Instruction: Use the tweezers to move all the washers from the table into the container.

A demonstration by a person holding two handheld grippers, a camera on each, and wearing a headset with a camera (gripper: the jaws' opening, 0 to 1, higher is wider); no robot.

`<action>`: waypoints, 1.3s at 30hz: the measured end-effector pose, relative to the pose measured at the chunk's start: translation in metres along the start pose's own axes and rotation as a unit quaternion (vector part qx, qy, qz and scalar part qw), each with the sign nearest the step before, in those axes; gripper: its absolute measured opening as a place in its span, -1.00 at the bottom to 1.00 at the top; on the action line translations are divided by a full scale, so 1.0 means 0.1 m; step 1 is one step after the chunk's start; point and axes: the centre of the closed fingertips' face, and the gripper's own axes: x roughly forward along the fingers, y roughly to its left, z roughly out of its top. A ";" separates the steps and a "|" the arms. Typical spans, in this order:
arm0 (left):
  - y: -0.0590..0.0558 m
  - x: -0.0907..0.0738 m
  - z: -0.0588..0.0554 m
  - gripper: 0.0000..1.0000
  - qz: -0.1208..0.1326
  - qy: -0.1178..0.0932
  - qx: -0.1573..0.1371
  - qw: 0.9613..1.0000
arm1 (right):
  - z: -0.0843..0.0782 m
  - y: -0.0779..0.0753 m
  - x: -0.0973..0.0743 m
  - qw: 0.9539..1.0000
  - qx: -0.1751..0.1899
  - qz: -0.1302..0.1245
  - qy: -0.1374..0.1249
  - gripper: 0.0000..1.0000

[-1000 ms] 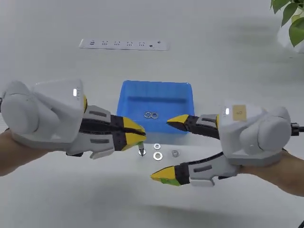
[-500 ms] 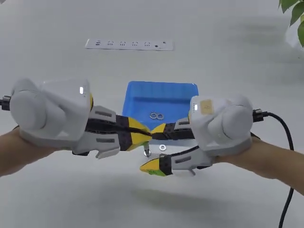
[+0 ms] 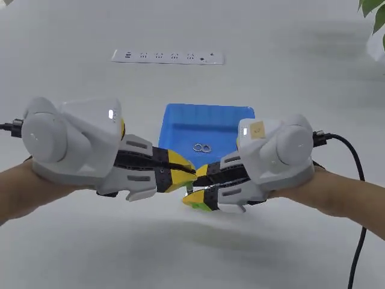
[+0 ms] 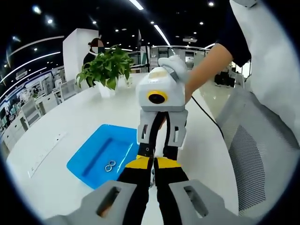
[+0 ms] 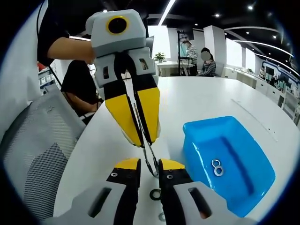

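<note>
My left gripper (image 3: 189,173) is shut on thin metal tweezers (image 5: 149,157), which point down toward the table. My right gripper (image 3: 195,183) faces it tip to tip, and its jaws stand closed around the tweezers' lower end (image 5: 150,165). In the right gripper view, the left gripper (image 5: 143,138) comes in from above. A washer (image 5: 155,193) lies on the white table just under the tweezers' tip, and another washer (image 5: 161,216) lies nearer. Behind the grippers sits the blue container (image 3: 180,114), with two washers (image 3: 202,148) in it. The same two washers (image 5: 216,167) show in the right gripper view.
A white power strip (image 3: 167,57) lies at the back of the table. Plant leaves (image 3: 376,12) hang at the far right corner. A black cable (image 3: 355,180) trails from the right gripper. A mesh chair (image 4: 253,154) stands beside the table.
The right gripper has moved left until it meets the left gripper, and its jaws have closed around the tweezers. The grippers now cover the washers on the table in the head view.
</note>
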 end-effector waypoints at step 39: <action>-0.02 -0.17 0.04 -0.48 0.022 -0.013 -0.041 0.999 | 0.09 0.01 -0.03 0.999 -0.017 -0.036 -0.001 -0.80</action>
